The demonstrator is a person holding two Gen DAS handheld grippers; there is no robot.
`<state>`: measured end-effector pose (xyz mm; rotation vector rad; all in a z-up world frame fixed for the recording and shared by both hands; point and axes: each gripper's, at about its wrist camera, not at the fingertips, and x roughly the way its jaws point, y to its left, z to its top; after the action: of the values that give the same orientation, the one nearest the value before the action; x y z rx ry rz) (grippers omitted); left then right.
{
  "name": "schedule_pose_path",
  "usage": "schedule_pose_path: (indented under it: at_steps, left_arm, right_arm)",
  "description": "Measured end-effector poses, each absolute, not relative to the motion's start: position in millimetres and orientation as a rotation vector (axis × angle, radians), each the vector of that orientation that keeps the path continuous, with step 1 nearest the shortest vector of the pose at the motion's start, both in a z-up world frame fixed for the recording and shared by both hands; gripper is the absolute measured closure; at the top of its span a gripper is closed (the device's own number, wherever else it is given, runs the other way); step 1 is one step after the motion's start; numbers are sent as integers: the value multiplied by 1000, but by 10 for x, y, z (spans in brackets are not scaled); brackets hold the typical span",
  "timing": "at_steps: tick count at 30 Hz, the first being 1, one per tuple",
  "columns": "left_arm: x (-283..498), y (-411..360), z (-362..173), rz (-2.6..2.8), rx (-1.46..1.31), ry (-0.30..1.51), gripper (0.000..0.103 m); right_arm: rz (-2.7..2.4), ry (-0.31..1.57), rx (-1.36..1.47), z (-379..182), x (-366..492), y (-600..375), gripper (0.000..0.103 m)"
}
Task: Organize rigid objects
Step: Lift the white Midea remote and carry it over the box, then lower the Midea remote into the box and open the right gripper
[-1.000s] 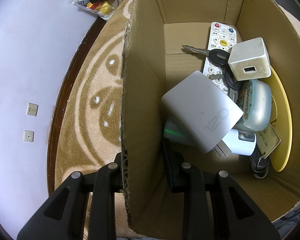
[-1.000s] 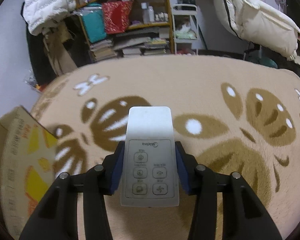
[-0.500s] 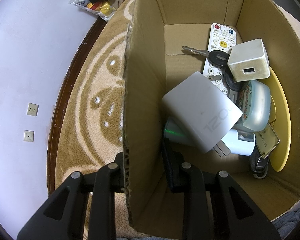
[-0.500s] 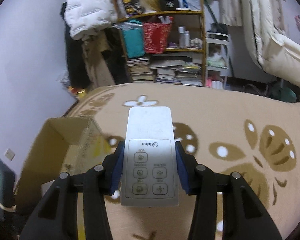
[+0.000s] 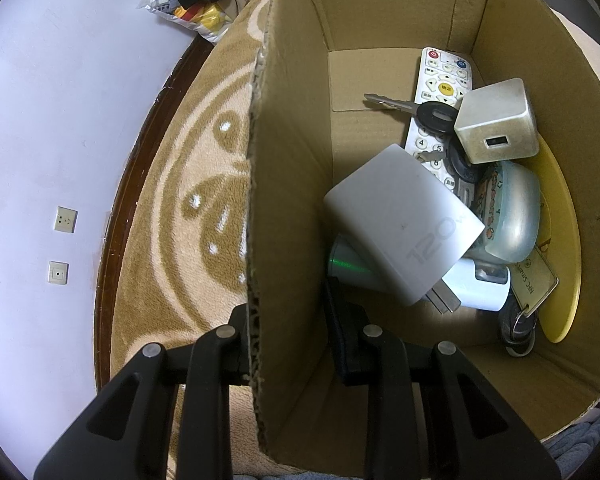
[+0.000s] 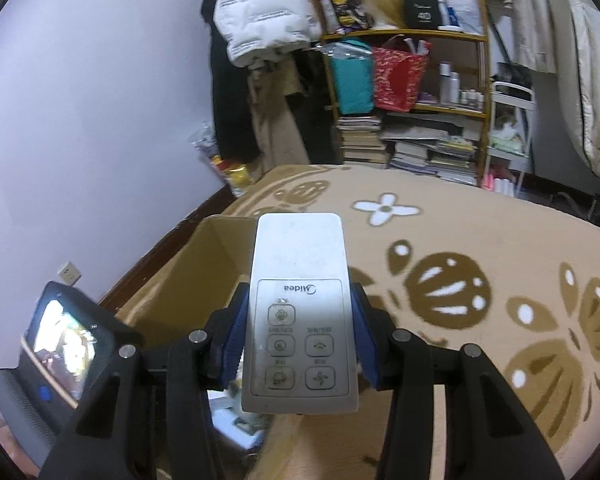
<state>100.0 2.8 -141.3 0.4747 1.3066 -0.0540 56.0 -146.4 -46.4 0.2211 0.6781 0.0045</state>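
The right gripper point(image 6: 298, 344) pinches a white Midea remote point(image 6: 300, 312) between its blue pads, above the cardboard box point(image 5: 296, 184); released too early or tilted, it could clip the rim and land on the rug point(image 6: 460, 240). The left gripper point(image 5: 288, 344), angled steeply down, is clamped on the box wall, one finger inside beside the white charger point(image 5: 400, 220)

I see a tan carpet point(image 6: 480, 240) with brown leaf shapes and white flowers covering the floor. A cardboard box point(image 5: 292, 200) sits directly on it near the wall. Book stacks point(image 6: 420, 148) rest beyond the carpet's far edge, and a crinkled snack bag point(image 5: 188, 12) by the skirting.
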Motion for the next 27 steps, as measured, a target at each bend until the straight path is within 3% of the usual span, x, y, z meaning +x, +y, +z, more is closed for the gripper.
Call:
schedule_pose_path:
  at_steps: [27]
  left_arm:
    - [999, 65, -1447, -60, 456, 1309, 77]
  right_arm:
    - [77, 792, 59, -761, 613, -1042, 53]
